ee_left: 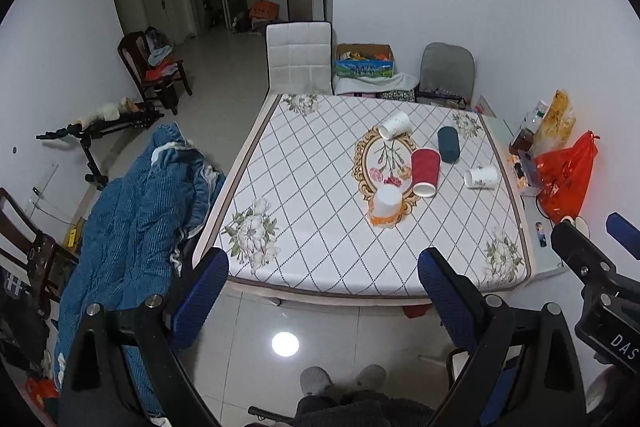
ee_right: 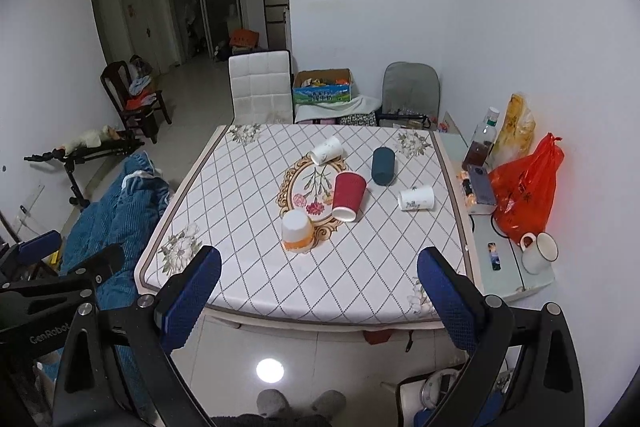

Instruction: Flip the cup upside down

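Several cups sit on the patterned table (ee_left: 320, 259) (ee_right: 280, 291). A red cup (ee_left: 425, 171) (ee_right: 349, 195) lies on its side at the centre. A white cup (ee_left: 395, 125) (ee_right: 327, 149) lies on its side at the back. A second white cup (ee_left: 481, 177) (ee_right: 416, 197) lies on its side at the right. A dark teal cup (ee_left: 448, 144) (ee_right: 383, 165) and a white cup with an orange band (ee_left: 387, 205) (ee_right: 296, 230) stand upside down. My left gripper (ee_left: 323, 279) and right gripper (ee_right: 319, 275) are open and empty, held off the table's near edge.
A side shelf (ee_right: 504, 279) at the right holds a red bag (ee_right: 524, 195), a bottle (ee_right: 482, 141), a phone and a white mug (ee_right: 540, 251). A blue blanket (ee_left: 132, 219) lies left of the table. A white chair (ee_left: 299, 57) and a cardboard box (ee_left: 365, 61) stand behind it.
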